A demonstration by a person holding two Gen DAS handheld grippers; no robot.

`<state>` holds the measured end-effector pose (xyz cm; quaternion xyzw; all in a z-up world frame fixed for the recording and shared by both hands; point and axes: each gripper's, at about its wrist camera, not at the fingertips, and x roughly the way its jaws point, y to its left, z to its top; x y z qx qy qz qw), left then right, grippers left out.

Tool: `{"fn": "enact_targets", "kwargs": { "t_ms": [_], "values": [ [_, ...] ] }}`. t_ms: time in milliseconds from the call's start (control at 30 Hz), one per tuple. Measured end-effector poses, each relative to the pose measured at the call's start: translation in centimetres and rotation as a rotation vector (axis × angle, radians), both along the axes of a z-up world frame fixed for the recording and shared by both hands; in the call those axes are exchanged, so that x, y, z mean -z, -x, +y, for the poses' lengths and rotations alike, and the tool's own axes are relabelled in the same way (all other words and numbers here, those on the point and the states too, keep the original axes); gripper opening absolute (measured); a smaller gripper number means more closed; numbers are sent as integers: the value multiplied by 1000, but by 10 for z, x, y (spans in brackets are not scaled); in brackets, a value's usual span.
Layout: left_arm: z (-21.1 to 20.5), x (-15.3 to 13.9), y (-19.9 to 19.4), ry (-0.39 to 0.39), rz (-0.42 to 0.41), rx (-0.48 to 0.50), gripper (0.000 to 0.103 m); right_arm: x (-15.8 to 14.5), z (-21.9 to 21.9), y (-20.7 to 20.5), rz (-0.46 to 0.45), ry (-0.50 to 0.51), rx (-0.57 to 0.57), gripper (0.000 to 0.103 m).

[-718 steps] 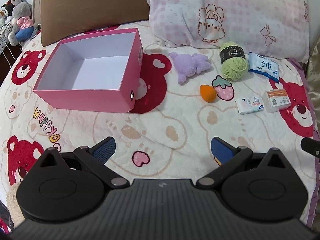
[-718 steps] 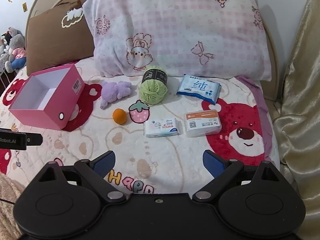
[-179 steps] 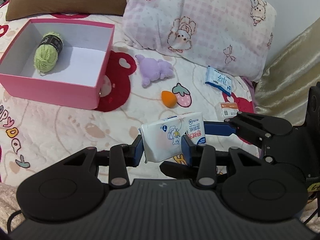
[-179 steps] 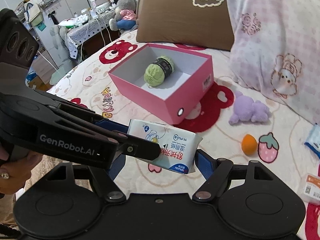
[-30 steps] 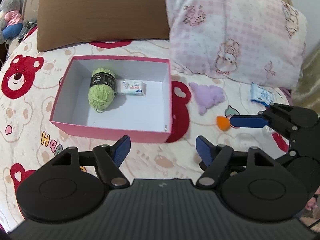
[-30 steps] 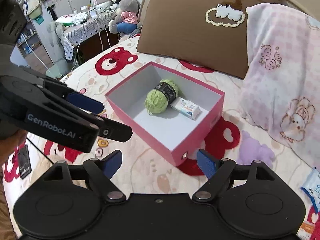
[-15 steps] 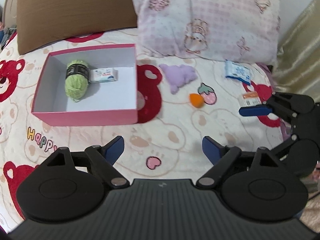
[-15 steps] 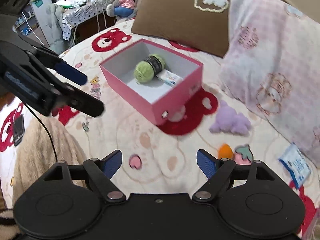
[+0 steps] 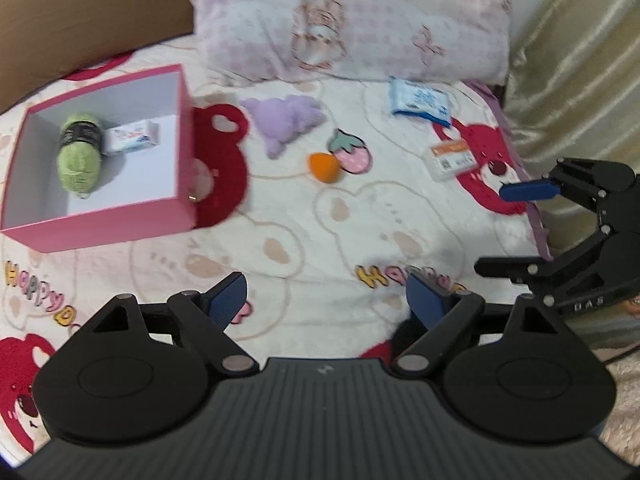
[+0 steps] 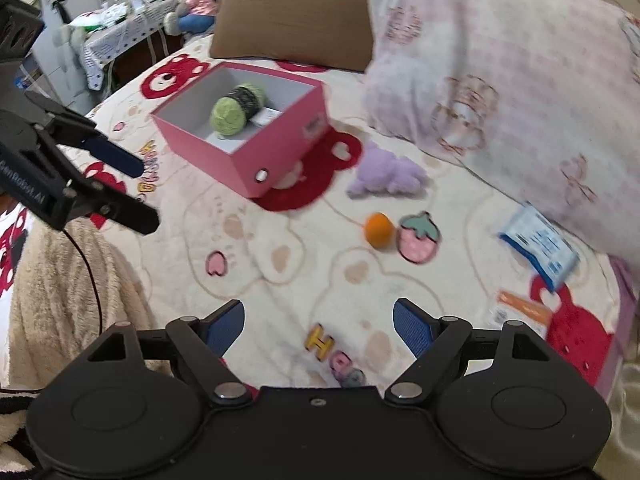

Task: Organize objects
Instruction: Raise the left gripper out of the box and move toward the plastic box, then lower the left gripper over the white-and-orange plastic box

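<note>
A pink box (image 9: 120, 220) (image 10: 256, 160) on the bed holds a green yarn ball (image 9: 79, 152) (image 10: 236, 110) and a small white tissue pack (image 9: 134, 136). On the quilt lie a purple plush (image 9: 286, 122) (image 10: 386, 172), an orange sponge (image 9: 325, 166) (image 10: 379, 230), a blue wipes pack (image 9: 420, 100) (image 10: 540, 246) and a clear box with an orange label (image 9: 452, 158) (image 10: 520, 312). My left gripper (image 9: 324, 300) is open and empty over the quilt. My right gripper (image 10: 319, 320) is open and empty, to the right in the left wrist view (image 9: 516, 228).
A pink checked pillow (image 9: 352, 20) and a brown pillow (image 10: 288, 12) lie at the head of the bed. A gold curtain (image 9: 580, 60) hangs at the right. A beige blanket (image 10: 68, 280) lies at the left. A strawberry print (image 9: 352, 152) is on the quilt.
Both grippers have swung right and drawn back from the box, still open and empty. The box now sits further left in both views.
</note>
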<state>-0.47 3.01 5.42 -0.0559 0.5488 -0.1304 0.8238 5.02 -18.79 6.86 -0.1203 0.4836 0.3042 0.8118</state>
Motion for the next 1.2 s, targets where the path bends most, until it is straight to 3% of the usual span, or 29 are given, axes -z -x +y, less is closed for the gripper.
{"fn": "enact_targets", "kwargs": {
  "t_ms": [400,733,967,1200],
  "values": [
    [-50,4,-15,58,37,107,87,6,-50,5,-15,14,39,85],
    [-100,15,-34,51,-10,199,87,23,-72,-4,-62,-22,68,85],
    [-129,35,-60,86,-27,210,87,47,-91,-16,-124,-45,82,85],
    [-153,62,-85,60,-53,215,86,75,-110,-27,-165,-77,129,85]
  ]
}}
